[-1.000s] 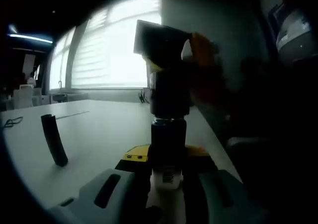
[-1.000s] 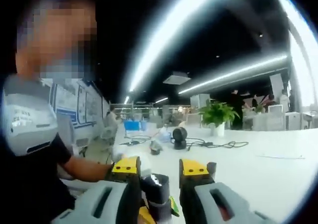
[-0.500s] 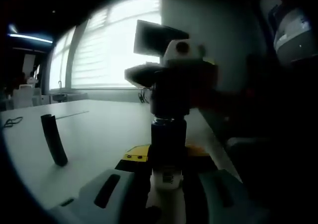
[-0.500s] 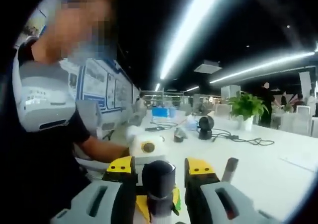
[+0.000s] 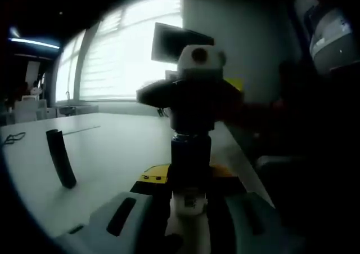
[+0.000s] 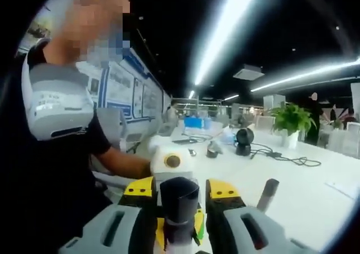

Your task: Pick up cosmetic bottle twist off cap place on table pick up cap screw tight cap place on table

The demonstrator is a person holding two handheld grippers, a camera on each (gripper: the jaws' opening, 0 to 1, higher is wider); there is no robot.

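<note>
A dark cosmetic bottle (image 5: 191, 158) with a pale label stands upright in my left gripper (image 5: 190, 176), whose yellow-tipped jaws are shut on its lower body. Its black cap (image 5: 192, 114) sits on the neck. My right gripper (image 5: 191, 93) comes in over it and closes around the cap. In the right gripper view the black cap (image 6: 179, 206) stands between the yellow-tipped jaws of my right gripper (image 6: 180, 187), which are shut on it. The bottle below is mostly hidden by the jaws.
A white table (image 5: 112, 147) lies under both grippers. A black slanted bar (image 5: 61, 158) stands on it, the same black bar (image 6: 268, 191) to the right of my jaws. A person's torso (image 6: 50, 152) is close on the left. A dark round device (image 6: 243, 139) and cables lie farther off.
My right gripper has turned about the cap, so its body now shows face-on in the left gripper view and the right gripper view has rolled. The bottle and left gripper stayed still.
</note>
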